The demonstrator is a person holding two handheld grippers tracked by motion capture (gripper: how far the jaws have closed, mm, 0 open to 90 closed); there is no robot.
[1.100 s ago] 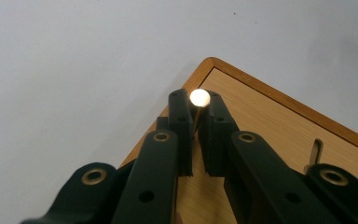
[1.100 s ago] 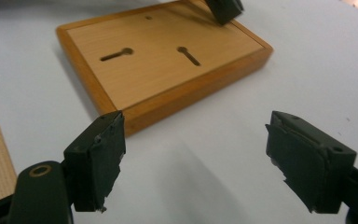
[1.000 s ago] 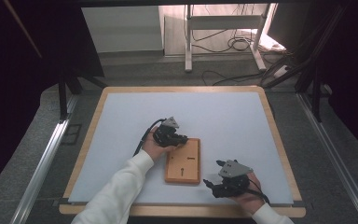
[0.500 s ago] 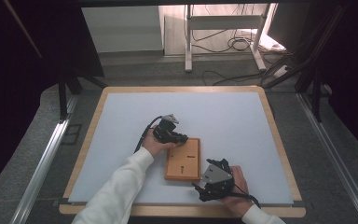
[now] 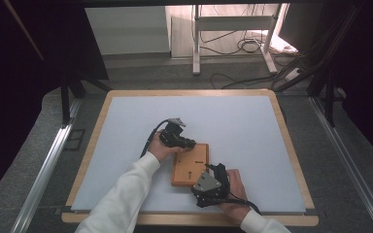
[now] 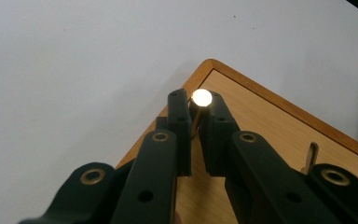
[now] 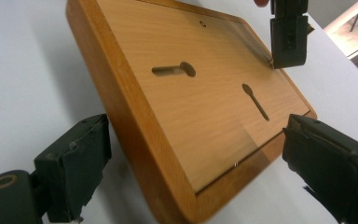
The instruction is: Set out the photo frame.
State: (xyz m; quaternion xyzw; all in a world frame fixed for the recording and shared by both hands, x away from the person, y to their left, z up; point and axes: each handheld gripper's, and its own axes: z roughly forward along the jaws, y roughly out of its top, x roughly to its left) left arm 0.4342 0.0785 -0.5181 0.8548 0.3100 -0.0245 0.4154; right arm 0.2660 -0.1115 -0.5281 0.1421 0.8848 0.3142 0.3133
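White tabletop (image 5: 252,121); wooden board (image 5: 190,165) between open right gripper (image 7: 196,163) jaws.

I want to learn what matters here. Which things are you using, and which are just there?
In use:
wooden board
small brass pin, pinched in the left gripper
right gripper, open around the board's corner

Just there:
white mat
metal stand
floor cables

No writing, label, brand, number or sign can be read anywhere in these pictures.
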